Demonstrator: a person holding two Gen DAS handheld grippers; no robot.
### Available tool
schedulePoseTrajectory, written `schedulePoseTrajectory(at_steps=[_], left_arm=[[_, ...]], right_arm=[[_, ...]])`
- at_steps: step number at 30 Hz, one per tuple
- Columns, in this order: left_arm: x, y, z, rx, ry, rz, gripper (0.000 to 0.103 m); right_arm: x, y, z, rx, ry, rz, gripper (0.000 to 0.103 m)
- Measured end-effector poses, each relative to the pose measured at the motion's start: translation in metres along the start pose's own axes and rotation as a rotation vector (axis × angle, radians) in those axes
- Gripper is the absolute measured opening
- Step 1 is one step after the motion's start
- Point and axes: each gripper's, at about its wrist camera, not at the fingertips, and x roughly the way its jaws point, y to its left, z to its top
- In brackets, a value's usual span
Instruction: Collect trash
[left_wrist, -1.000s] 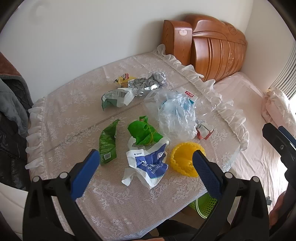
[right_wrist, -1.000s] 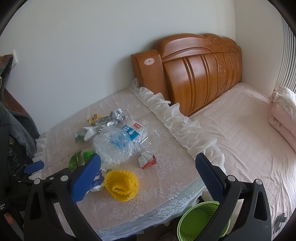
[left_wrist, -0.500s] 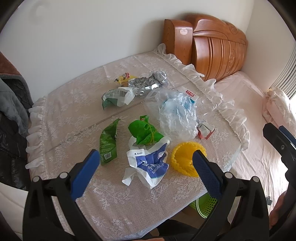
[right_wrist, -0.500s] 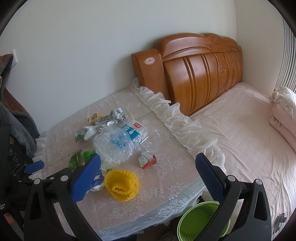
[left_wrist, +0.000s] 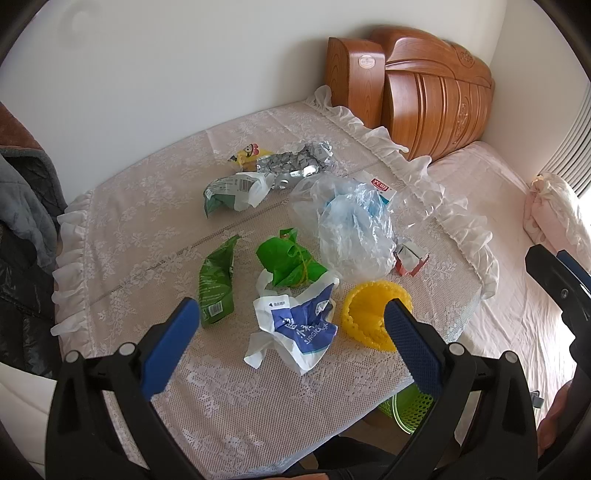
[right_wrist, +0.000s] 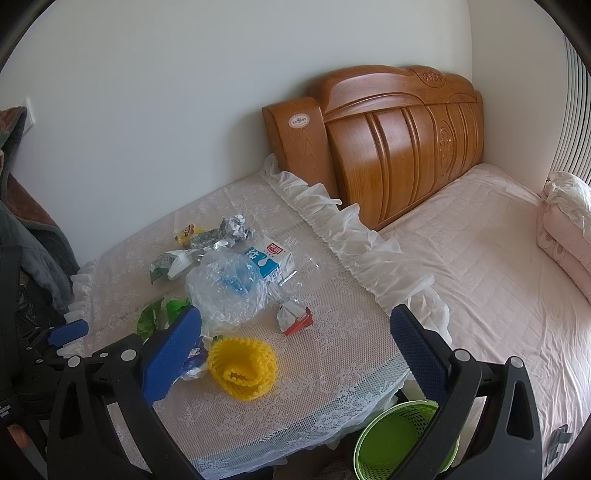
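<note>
Hovering: left gripper (left_wrist: 291, 317) hangs above the near table edge, jaws spread wide, nothing between them; the white-and-blue bag (left_wrist: 299, 328) lies framed in the gap, so it looks like the likeliest first pick.
Right gripper (right_wrist: 295, 328): also wide apart and empty, held over the table's right corner, with the bin just below it (a handy spot for dropping things in).
Trash: all of it lies on the lace-covered table (left_wrist: 147, 206), none collected yet: yellow foam net (left_wrist: 373, 314), green wrapper (left_wrist: 218, 284), crumpled green bag (left_wrist: 288, 258), clear plastic bag (left_wrist: 351, 229), milk carton (right_wrist: 271, 258), small red-and-white carton (right_wrist: 295, 317), silver foil (left_wrist: 295, 162), yellow snack packet (left_wrist: 249, 153).
Bin: green mesh basket (right_wrist: 399, 439) stands on the floor beside the table, tucked partly under its overhanging cloth, open mouth up.
Handling: films and foils are light and crushable, so a pinch on a fold should hold.
Surroundings: bed (right_wrist: 480, 258) with wooden headboard (right_wrist: 388, 140) is next to the table.
</note>
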Motion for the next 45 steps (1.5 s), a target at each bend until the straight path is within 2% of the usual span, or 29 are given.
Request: schedulePoseTrajectory(at_steps=[17,22,27,32,36,38,45], left_arm=[[0.0,0.001,-0.001,0.003,-0.003,0.0,0.096],[0.003,0.019,-0.014,-0.007,-0.007,-0.038,0.096],[0.018,0.048,-0.036,-0.053,0.064,-0.072,0.096],[0.029,0.066,-0.057,-0.082,0.12,-0.044,0.096],[0.036,0.064,-0.067,-0.074,0.144,-0.027,0.096],[0.037,0.057,-0.068,-0.055,0.137,-0.031,0.096],[0.055,0.014,-0.055,0.168,0.101,-0.063,0.096]], right_arm=[[-0.001,0.001,-0.002,-0.009,0.007,-0.002,0.101],[0.008,0.0,-0.012,-0.014,0.043,0.019,0.101],[0.025,0.0,-0.031,-0.007,0.117,0.059,0.101],[0.041,0.002,-0.053,-0.024,0.187,0.09,0.101],[0.052,0.003,-0.066,-0.042,0.228,0.106,0.101],[0.057,0.002,-0.071,-0.054,0.248,0.111,0.101],[0.061,-0.007,-0.075,-0.083,0.266,0.086,0.101]])
